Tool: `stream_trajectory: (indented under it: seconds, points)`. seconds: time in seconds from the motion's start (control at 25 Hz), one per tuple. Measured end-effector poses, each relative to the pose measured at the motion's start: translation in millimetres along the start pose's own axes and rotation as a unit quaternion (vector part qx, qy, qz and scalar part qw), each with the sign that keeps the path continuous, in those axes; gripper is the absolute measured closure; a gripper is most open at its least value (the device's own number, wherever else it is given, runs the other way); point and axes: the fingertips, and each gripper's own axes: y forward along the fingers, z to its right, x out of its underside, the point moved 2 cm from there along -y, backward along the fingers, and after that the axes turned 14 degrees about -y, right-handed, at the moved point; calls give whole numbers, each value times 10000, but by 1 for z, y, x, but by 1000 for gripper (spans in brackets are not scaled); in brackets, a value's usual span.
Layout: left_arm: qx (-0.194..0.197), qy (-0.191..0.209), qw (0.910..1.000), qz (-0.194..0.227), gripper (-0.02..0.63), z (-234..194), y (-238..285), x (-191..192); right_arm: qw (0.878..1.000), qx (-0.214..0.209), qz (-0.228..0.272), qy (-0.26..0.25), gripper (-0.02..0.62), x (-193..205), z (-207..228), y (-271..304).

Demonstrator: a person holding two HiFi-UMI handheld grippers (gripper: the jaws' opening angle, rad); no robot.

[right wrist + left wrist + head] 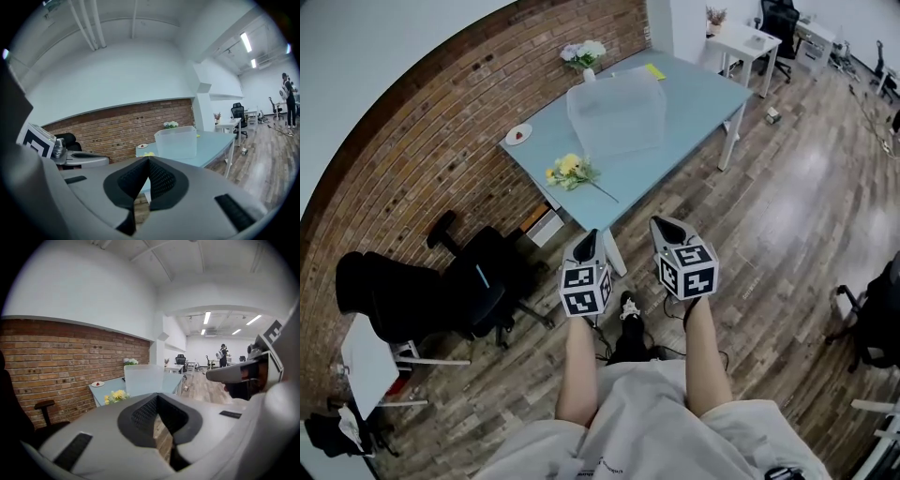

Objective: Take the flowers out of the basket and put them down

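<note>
Flowers on tbl; basket nearby

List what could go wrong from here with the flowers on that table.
1. The yellow flowers lie near the front corner of the table, with the stem pointing toward the edge. A careless brush could sweep them off.
2. The left gripper and right gripper are shut, empty and short of the table, so another grasp needs them opened first.
3. The translucent basket hides its inside, so a flower there might be missed.
</note>
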Motion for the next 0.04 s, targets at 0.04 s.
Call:
stream_trajectory:
  seconds: [0.04]
  points:
    - [59, 67, 10000, -13, 588, 6, 2, 2, 10000, 24, -4, 1, 586, 2, 4, -2]
